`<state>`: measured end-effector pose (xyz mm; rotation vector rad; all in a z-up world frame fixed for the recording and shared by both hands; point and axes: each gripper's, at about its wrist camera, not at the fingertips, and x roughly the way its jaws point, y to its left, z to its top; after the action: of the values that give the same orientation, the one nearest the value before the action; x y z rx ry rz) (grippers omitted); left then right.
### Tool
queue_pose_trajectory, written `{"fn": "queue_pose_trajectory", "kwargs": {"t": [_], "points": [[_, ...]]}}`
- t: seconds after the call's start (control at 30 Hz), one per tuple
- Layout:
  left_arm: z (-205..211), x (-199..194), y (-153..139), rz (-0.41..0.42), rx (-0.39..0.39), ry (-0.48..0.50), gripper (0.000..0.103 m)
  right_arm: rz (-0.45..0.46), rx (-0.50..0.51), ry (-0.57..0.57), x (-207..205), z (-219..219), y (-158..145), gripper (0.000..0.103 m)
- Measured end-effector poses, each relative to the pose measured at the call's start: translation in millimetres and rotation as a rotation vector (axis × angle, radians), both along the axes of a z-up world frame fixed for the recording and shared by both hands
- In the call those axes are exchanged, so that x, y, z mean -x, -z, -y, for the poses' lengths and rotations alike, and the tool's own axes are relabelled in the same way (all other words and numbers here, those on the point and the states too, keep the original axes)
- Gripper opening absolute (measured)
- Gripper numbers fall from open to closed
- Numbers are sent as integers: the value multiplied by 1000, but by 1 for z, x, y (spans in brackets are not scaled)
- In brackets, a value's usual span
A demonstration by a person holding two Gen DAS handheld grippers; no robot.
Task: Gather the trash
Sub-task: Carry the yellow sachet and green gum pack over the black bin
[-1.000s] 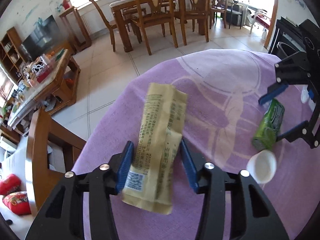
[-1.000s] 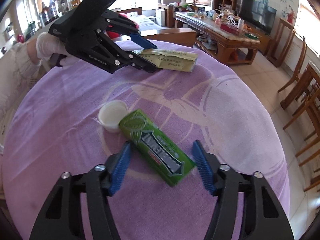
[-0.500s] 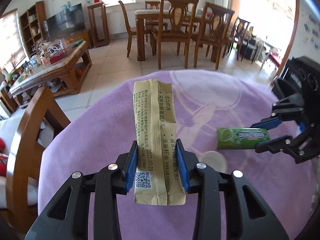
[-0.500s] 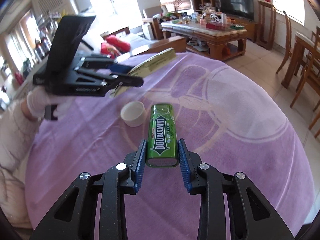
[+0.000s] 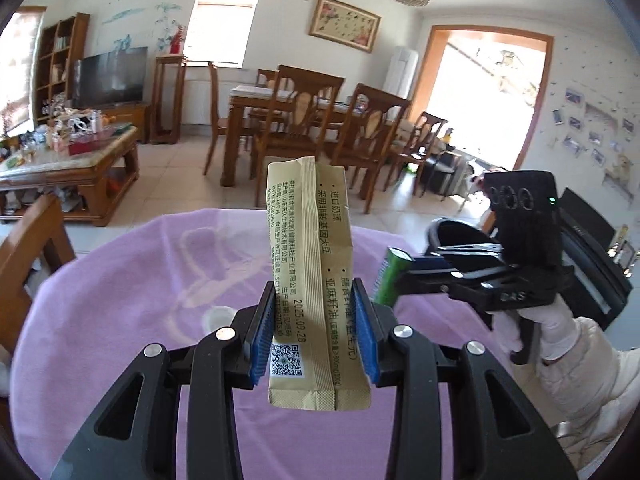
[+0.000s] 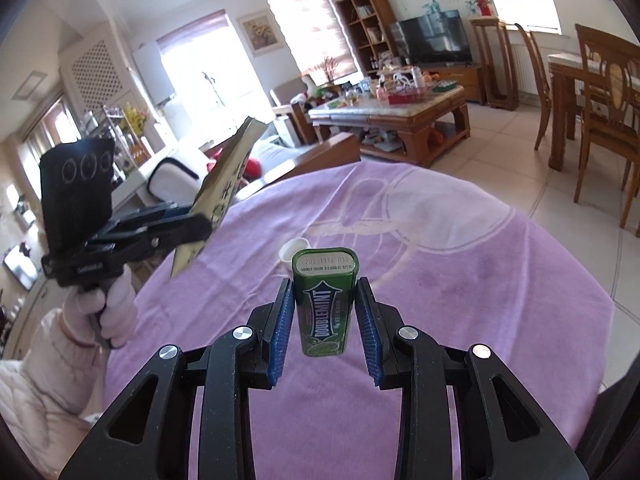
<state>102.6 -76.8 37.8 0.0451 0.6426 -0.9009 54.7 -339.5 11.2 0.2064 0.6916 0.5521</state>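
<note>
Wrapper sits pinched in your left gripper, gum pack in your right gripper; keep both squeezed clear of the table, cap near its centre.

The white cap was half hidden behind the green gum pack, and the yellow packet covered its own grip line.

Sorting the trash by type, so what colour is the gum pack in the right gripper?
Green, with white Doublemint lettering; the gum pack shows best in the right wrist view.
</note>
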Motion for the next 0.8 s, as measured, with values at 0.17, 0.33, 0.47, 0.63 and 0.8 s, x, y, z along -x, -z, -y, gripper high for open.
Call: {"fn": "queue_pose_trajectory", "kwargs": {"t": [0.17,0.33,0.47,0.63,0.8], "points": [[21,27,-4,5,63,54,36,56,-30,56,31,31,-18,32],[48,41,-3,-2,67,117,36,96,-36,154,62,78,-28,32],[78,53,-3,17,48,151,36,119,-57,264,90,133,-26,32],[136,64,-8,54,37,160,36,124,-76,443,123,204,-11,32],[208,80,-4,58,41,222,36,100,-59,572,159,263,11,32]]}}
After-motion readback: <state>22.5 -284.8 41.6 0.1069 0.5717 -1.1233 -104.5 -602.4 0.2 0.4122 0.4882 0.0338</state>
